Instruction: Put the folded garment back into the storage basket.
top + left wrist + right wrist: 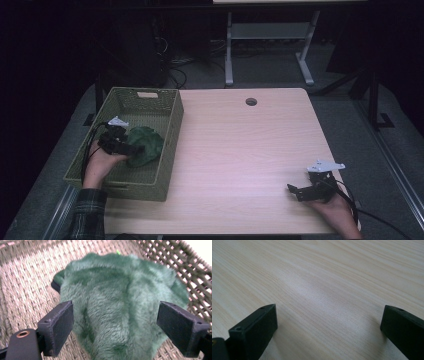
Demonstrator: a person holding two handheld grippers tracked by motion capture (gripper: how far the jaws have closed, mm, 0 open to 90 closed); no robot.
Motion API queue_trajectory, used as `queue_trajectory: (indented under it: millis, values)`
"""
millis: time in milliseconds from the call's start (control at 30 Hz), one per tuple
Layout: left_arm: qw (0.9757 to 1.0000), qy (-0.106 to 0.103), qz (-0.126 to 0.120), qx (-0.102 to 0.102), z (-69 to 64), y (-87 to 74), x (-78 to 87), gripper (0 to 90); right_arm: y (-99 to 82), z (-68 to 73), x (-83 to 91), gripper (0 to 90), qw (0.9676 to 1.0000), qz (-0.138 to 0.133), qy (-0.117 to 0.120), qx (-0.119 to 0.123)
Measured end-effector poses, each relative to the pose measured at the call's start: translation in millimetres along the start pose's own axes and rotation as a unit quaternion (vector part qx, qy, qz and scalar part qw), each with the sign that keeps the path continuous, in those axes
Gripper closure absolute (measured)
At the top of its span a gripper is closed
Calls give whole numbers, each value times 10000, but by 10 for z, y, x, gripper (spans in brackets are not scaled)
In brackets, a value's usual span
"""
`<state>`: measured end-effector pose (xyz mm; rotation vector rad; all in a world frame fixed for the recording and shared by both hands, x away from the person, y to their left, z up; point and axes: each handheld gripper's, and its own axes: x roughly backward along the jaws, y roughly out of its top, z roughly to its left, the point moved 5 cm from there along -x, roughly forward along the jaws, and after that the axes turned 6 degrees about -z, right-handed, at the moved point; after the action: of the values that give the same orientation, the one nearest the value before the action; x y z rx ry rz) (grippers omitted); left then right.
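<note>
A green furry plush [146, 145] lies inside the woven green basket [172, 130] at the table's left edge. My left gripper [131, 149] reaches into the basket from the near left and stands open. In the left gripper view the plush [120, 297] bulges between the two wide-apart black jaws of the left gripper [115, 322], and the basket's woven floor [22, 290] shows around it. My right gripper [296, 192] rests low at the table's near right corner, pointing left. It is open over bare wood, with nothing between the jaws of the right gripper [329, 325].
The light wooden table [240, 150] has a round cable hole [251, 102] near its far edge. Beyond it stand the white legs of another desk [229, 50] on a dark floor with cables. The basket's right wall [180, 267] rises close beside the plush.
</note>
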<state>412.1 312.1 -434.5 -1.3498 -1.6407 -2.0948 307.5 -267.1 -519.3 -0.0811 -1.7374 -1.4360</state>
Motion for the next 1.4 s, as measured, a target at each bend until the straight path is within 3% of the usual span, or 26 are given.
queue_trajectory:
  millis: [300, 467, 733, 967, 1200, 1400]
  values:
    - [9987, -305, -377, -131, -228, 272, 223, 136, 3, 3, -4, 6, 10000, -1, -16, -19]
    - [9959, -560, -664, -237, -411, 441, 357, 138, 3, 3, -5, 6, 10000, -1, -15, -19]
    - [9908, -949, -877, -409, -764, 644, 407, 138, 2, 5, -3, 6, 10000, 5, -16, -32]
    - [9863, -1251, -872, -626, -1165, 765, 295, 138, 3, 2, -5, 6, 10000, -2, -16, -16]
    - [9821, -1479, -790, -862, -1595, 800, 79, 139, 3, 2, -5, 6, 10000, -3, -16, -18]
    - [9781, -1618, -900, -946, -1854, 779, -99, 141, 3, 2, -5, 6, 10000, -4, -15, -18]
